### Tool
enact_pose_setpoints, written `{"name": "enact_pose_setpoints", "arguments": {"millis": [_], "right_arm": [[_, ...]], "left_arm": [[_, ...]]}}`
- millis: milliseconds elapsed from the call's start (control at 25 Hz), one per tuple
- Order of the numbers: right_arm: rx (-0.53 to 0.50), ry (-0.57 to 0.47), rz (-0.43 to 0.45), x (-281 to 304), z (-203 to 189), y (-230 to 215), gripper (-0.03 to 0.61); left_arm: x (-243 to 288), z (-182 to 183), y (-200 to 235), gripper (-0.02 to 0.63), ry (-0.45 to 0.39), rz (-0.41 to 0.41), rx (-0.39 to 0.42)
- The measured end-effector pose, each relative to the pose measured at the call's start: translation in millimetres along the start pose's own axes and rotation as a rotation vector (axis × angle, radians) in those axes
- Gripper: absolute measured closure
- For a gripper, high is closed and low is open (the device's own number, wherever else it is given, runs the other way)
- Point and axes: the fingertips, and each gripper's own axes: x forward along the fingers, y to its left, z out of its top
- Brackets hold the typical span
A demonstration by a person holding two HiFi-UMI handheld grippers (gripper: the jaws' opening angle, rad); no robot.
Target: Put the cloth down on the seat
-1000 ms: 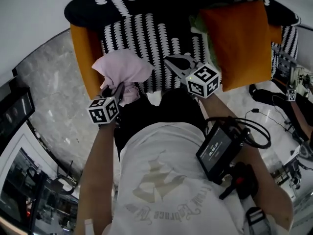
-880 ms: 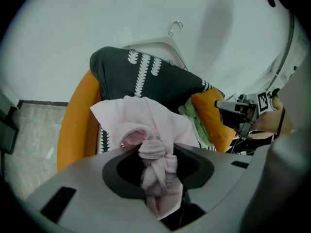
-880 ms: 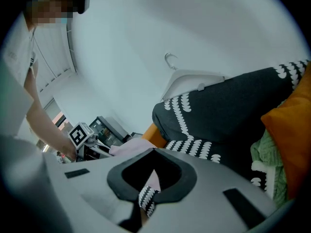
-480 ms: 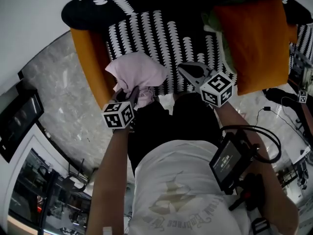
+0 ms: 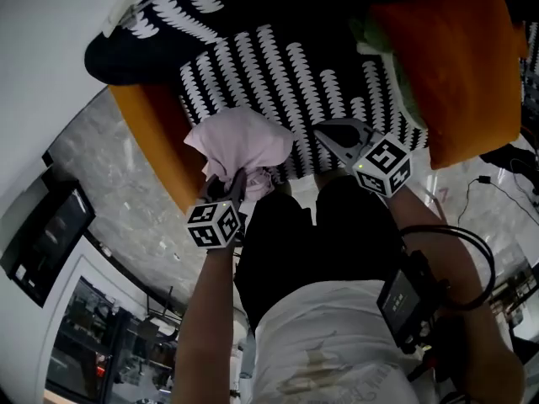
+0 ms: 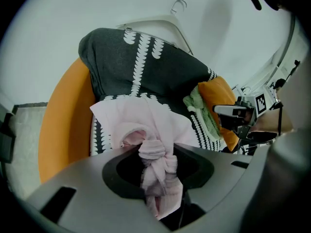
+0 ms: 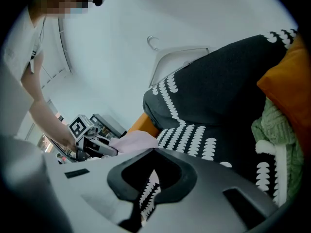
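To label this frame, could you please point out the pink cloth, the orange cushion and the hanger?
pink cloth (image 5: 240, 144), head view, its bunched top.
orange cushion (image 5: 450, 66), head view, its broad face.
hanger (image 6: 148, 21), left gripper view, its sloping arm.

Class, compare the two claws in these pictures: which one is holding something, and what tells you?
The left claw: its jaws pinch the bunched pink cloth. The right claw has nothing between its jaws, only the patterned seat behind.
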Motion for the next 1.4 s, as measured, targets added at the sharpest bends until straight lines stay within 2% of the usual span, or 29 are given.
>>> {"name": "enact_pose_setpoints", "arguments": {"millis": [560, 1080, 1400], "right_arm": [[0.098, -0.01, -0.046, -14, -47, -44, 0.563], [0.14, -0.046, -0.069, -31, -62, -75, 0.563], [0.165, -0.051, -0.072, -41, -71, -86, 0.563]], "left_arm": [[66, 38, -19, 0.448, 0.025, -0.029, 0.163], [128, 71, -46, 0.446, 0.087, -0.047, 0.411], [159, 77, -52, 0.439, 0.123, -0.036, 0.466]]}}
